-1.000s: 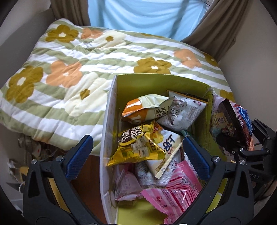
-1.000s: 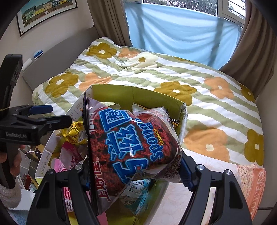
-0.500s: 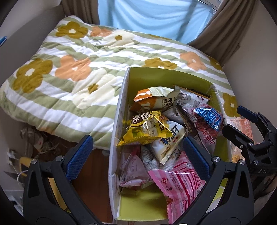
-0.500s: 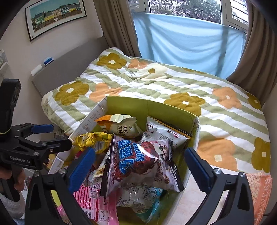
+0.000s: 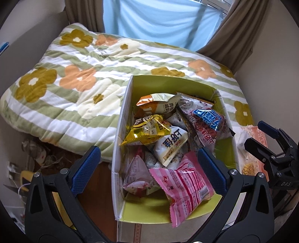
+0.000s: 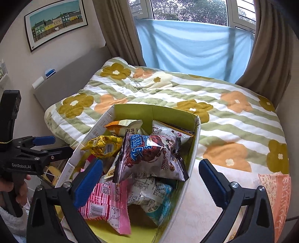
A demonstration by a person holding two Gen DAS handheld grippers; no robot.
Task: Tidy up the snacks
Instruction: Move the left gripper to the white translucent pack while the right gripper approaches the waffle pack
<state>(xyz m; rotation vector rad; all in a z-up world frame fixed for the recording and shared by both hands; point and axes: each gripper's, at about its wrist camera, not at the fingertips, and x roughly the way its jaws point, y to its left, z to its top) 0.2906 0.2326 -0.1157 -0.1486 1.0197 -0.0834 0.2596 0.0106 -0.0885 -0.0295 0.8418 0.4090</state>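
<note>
Bedside: one box (image 5: pixel 119 142), seven-odd snack packets (image 5: pixel 186 185).

Left wrist view: set above the near left corner of the snack box (image 5: pixel 119 142), looking forward and steeply down along its 2 blue-padded fingers (image 5: pixel 85 171), close to the box. Right wrist view: set above the box's near right side, tilted less steeply, taking in the window (image 6: pixel 188 11) and the framed picture (image 6: pixel 56 20). Both views share the box (image 6: pixel 192 153), its snack bags and the flowered quilt (image 5: pixel 71 87). Each view shows the other gripper at its edge.
</note>
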